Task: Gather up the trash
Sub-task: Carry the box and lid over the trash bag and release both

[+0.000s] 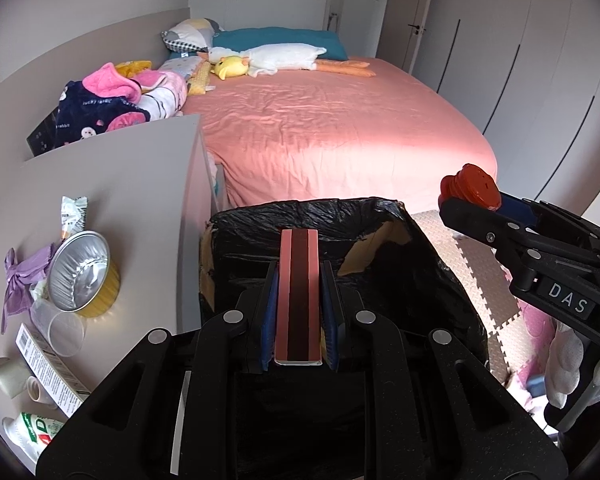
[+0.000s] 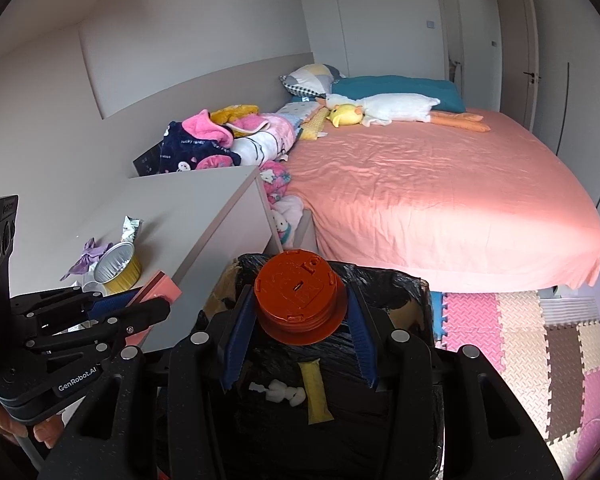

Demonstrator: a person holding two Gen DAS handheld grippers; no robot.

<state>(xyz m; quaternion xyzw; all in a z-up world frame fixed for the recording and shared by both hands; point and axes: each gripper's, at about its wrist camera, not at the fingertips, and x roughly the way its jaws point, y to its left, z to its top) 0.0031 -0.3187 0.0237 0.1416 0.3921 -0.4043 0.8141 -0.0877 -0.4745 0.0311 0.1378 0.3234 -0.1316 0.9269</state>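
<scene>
Above the lined bin (image 1: 380, 240) at frame centre, we are holding trash ready to drop: left claw (image 1: 299, 300) clamped tight on a pink box (image 1: 299, 292), right claw (image 2: 298, 332) half-open, gripping an orange lid (image 2: 300, 300).

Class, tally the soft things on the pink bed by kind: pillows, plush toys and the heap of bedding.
Pillows: 2, patchwork pillow and teal pillow
Plush toys: 2, white goose and yellow duck
Blanket heap: 1
Total: 5

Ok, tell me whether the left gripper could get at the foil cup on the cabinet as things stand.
Probably not yet. The left gripper is shut on a flat pink box over the bin, so its jaws are taken. The foil cup lies tipped among other litter on the cabinet, nothing over it.
</scene>
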